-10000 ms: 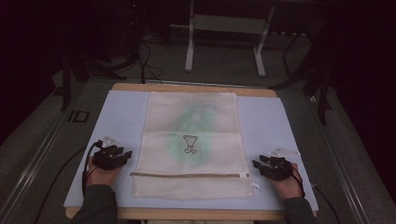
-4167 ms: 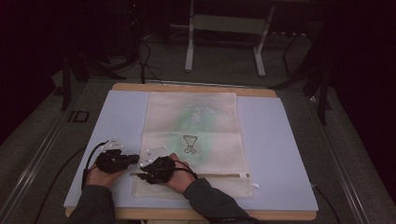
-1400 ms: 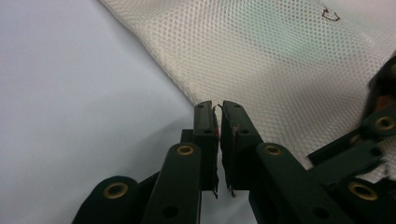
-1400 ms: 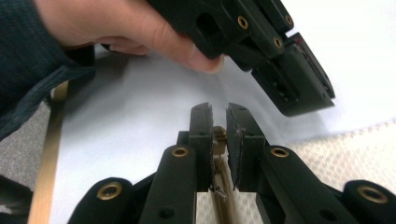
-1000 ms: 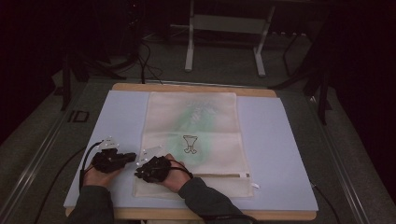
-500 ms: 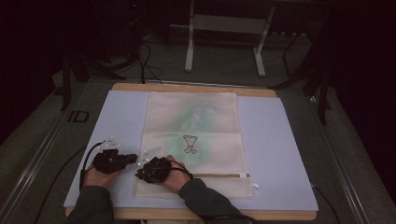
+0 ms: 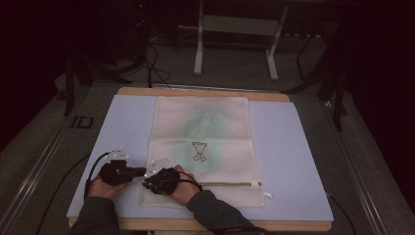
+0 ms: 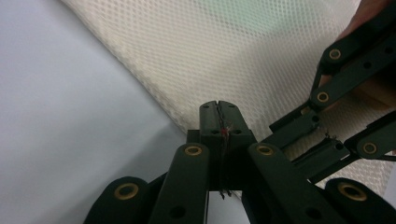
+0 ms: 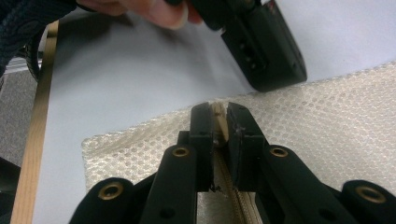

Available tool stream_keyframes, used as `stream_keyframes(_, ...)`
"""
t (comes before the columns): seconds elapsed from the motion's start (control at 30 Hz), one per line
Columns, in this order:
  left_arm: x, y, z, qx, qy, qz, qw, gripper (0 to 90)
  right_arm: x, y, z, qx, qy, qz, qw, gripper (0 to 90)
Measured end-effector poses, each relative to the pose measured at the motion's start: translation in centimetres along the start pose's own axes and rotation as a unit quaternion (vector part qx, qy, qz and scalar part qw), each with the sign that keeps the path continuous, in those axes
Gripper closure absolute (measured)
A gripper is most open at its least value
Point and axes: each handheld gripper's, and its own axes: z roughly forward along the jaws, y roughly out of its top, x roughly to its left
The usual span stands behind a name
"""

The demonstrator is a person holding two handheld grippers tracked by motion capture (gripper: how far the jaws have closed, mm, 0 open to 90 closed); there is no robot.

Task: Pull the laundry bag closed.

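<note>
Right tool [image 9: 219,122] pinches the zip pull [image 9: 218,116] at the bag's [image 7: 200,132] left end; left tool [image 8: 218,122] clamps its edge; zip [image 7: 230,184] runs rightward.

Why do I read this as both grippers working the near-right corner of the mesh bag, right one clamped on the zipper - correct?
Wrong corner. In the high view, the left gripper and right gripper are together at the near-left corner of the mesh bag. The rest holds: the right gripper view shows its fingers clamped on the zipper.
</note>
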Motion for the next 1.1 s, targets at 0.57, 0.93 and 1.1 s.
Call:
stream_keyframes(0.57, -0.1, -0.2, 0.4, 0.034, -0.005, -0.016, 0.9993, 89.2, 0.0, -0.1, 0.0, -0.002, 0.001, 0.002, 1.0, 81.7)
stream_keyframes(0.93, -0.7, 0.0, 0.7, 0.043, 0.006, 0.003, 0.9991, 89.4, 0.1, -0.1, 0.0, -0.004, -0.005, -0.001, 1.0, 81.8)
stream_keyframes(1.1, -0.9, 0.1, 0.8, 0.049, 0.014, 0.008, 0.9987, 89.6, 0.1, -0.1, -0.1, -0.001, -0.005, -0.002, 1.0, 81.9)
